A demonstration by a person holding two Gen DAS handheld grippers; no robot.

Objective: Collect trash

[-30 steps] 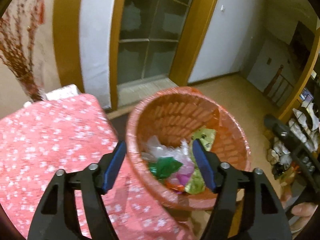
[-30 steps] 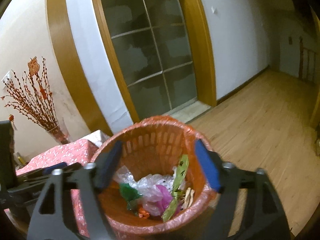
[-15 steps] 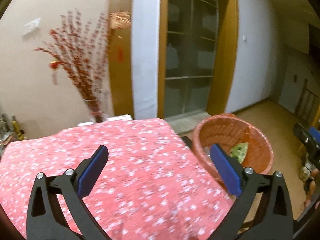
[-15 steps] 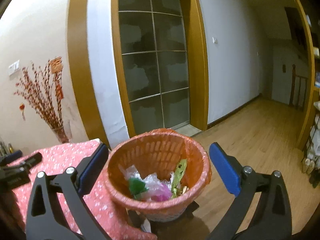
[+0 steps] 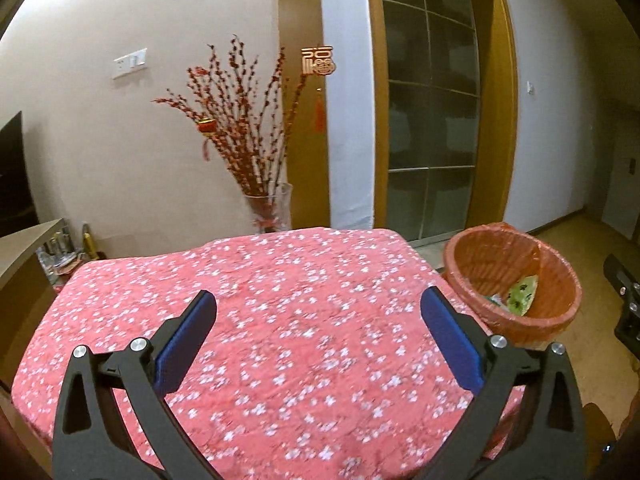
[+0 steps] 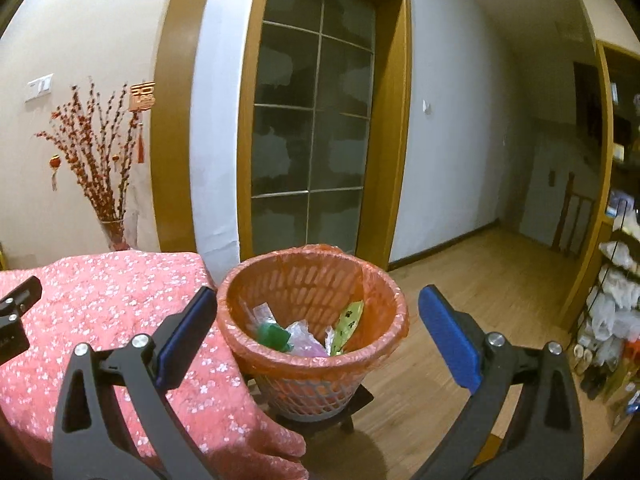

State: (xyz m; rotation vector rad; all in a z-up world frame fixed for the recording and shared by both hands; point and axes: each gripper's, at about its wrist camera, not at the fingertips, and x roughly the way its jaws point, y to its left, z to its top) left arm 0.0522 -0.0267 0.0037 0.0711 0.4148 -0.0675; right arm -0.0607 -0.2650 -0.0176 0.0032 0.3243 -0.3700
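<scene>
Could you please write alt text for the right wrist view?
The right gripper, jaws open and empty, hangs above an orange-lined wastebasket holding wrappers, beside a table in a pink floral tablecloth.

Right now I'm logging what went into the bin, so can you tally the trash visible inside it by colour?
Seen from the right wrist view inside the wastebasket:
Green plastic piece: 1
Yellow-green wrapper with paw prints: 1
Pink-purple plastic bag: 1
Clear wrapper: 1
Total: 4 visible; anything buried underneath cannot be counted.
</scene>
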